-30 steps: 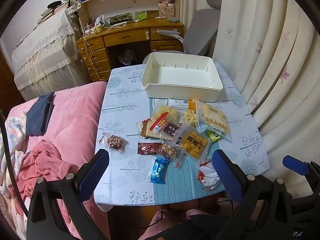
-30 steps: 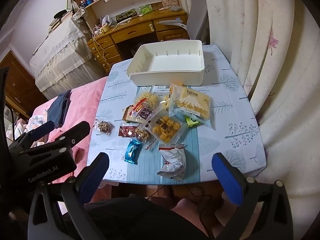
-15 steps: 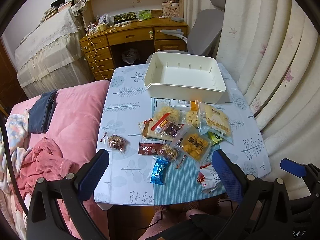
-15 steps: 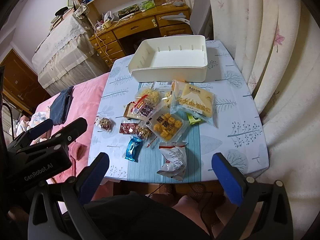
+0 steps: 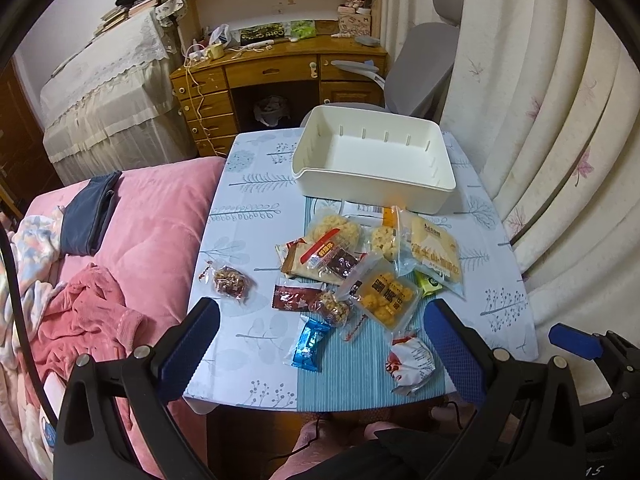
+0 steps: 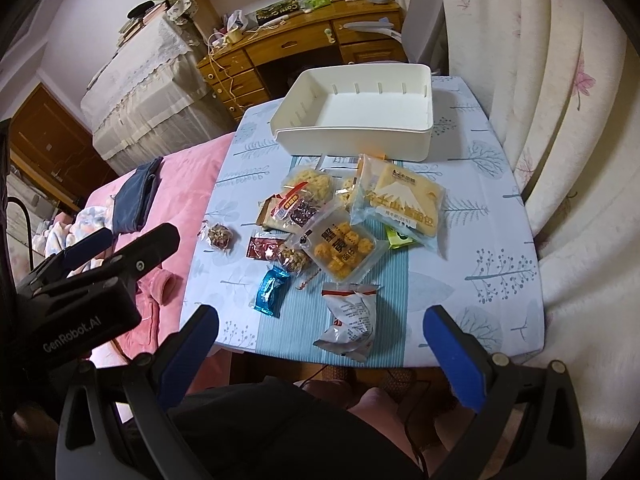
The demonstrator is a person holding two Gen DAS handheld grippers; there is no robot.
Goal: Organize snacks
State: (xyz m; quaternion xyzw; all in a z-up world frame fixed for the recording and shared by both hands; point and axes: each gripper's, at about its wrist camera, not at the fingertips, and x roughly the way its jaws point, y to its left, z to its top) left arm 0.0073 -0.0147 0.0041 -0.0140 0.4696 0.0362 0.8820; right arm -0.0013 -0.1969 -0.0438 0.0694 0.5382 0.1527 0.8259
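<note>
Several snack packets lie loose on the small table point(image 5: 248, 208): a blue packet point(image 5: 309, 345), a white-red bag point(image 5: 410, 365), a yellow biscuit pack point(image 5: 385, 295), a large bread pack point(image 5: 434, 250), a nut ball point(image 5: 229, 282). An empty white bin point(image 5: 372, 160) stands at the table's far side. My left gripper point(image 5: 322, 344) is open and empty, above the table's near edge. My right gripper point(image 6: 320, 352) is open and empty, above the near edge by the white-red bag point(image 6: 352, 316). The bin point(image 6: 356, 120) also shows there.
A pink bed point(image 5: 132, 248) with clothes lies left of the table. Curtains point(image 5: 540, 100) hang close on the right. A wooden desk point(image 5: 276, 76) and grey chair point(image 5: 424, 68) stand behind the table. The left gripper's body point(image 6: 80, 292) shows at the right view's left.
Both grippers have moved slightly forward toward the table; the snacks appear a little nearer. Nothing on the table has moved.
</note>
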